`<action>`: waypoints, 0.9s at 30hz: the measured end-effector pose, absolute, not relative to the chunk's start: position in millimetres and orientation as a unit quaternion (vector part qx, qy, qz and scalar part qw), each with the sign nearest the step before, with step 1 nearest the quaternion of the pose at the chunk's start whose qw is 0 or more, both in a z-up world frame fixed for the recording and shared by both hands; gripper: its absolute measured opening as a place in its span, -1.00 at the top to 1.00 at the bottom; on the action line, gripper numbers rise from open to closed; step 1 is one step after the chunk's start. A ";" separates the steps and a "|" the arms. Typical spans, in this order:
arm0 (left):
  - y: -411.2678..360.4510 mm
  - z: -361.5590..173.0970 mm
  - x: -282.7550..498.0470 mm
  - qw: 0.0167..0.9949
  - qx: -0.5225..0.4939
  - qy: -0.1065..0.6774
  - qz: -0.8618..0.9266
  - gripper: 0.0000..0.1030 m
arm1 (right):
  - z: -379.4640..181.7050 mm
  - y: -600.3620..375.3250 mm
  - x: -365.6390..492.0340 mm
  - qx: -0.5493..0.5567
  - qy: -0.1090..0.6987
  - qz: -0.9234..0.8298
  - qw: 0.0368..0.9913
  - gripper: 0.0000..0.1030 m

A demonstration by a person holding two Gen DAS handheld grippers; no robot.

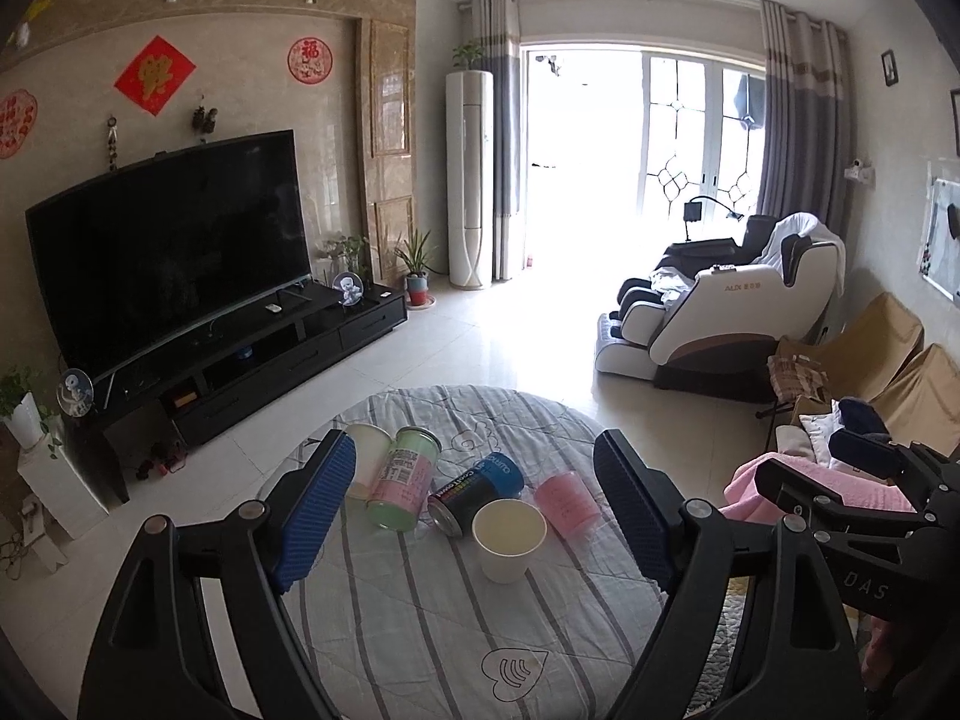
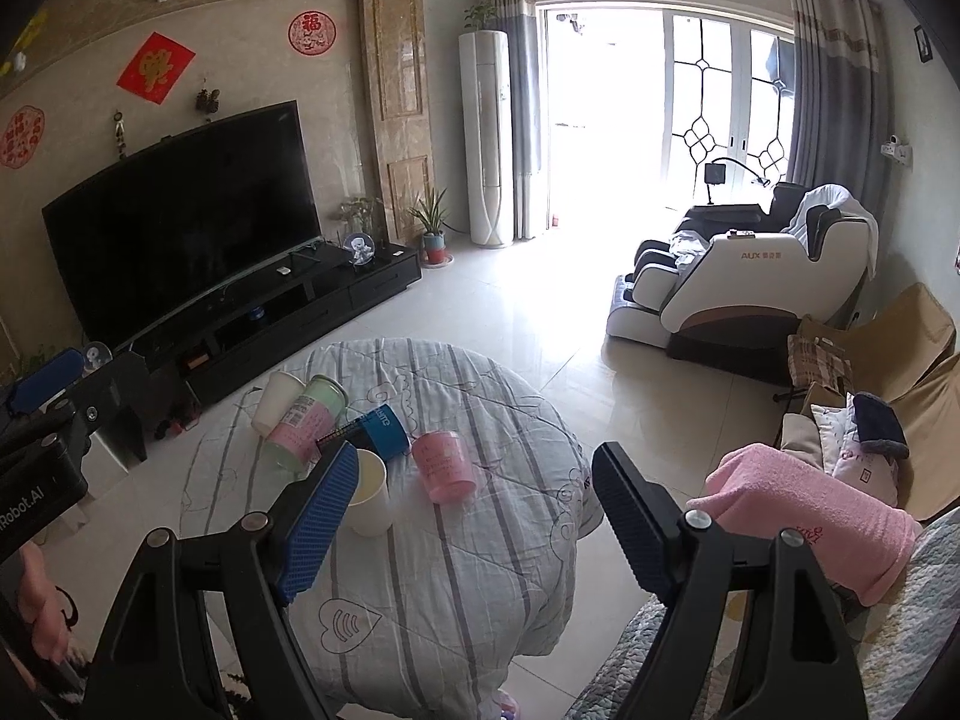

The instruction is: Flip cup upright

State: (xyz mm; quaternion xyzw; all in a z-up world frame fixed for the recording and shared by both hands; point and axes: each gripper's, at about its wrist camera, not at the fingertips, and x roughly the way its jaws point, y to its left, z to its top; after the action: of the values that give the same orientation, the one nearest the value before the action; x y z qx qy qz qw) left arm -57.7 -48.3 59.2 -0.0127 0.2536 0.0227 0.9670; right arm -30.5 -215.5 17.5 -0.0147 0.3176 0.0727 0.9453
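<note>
Several cups sit on a round table under a striped grey cloth [image 1: 420, 630]. A white paper cup [image 1: 509, 540] stands upright near the middle; it also shows in the right wrist view [image 2: 369, 501]. A pink cup [image 1: 567, 503] [image 2: 444, 467] stands upside down to its right. A dark blue cup [image 1: 474, 495] [image 2: 375, 429], a green and pink cup [image 1: 402, 477] [image 2: 303, 423] and a white cup [image 1: 369, 459] [image 2: 275, 402] lie on their sides. My left gripper [image 1: 474, 516] is open and empty above the cups. My right gripper [image 2: 474, 522] is open and empty, near the table's right side.
A black TV stand [image 1: 252, 360] with a large TV is at left. A massage chair [image 1: 720, 312] stands at the far right. A sofa with a pink towel [image 2: 804, 516] and cushions lies right of the table. Tiled floor surrounds the table.
</note>
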 end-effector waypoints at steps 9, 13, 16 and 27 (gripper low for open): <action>-50.0 58.3 -58.5 0.967 -0.013 0.255 0.020 -0.63 | 15.8 -215.6 -31.0 -0.018 0.321 0.075 0.944 -0.59; -50.8 58.1 -58.4 0.966 -0.013 0.256 0.021 -0.63 | 14.7 -216.8 -29.5 -0.017 0.320 0.074 0.945 -0.59; -50.8 57.9 -58.3 0.966 -0.012 0.257 0.021 -0.63 | 14.6 -216.5 -28.7 -0.020 0.322 0.072 0.944 -0.59; -54.6 56.3 -54.2 0.965 -0.010 0.262 0.018 -0.63 | 15.0 -216.1 -27.7 -0.023 0.323 0.073 0.943 -0.59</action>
State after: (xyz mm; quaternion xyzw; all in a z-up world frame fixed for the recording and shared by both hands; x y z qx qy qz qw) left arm -54.2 -54.6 56.3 -0.0102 0.2617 0.0184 0.9649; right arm -27.7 -216.1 15.0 -0.0232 0.3225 0.0730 0.9435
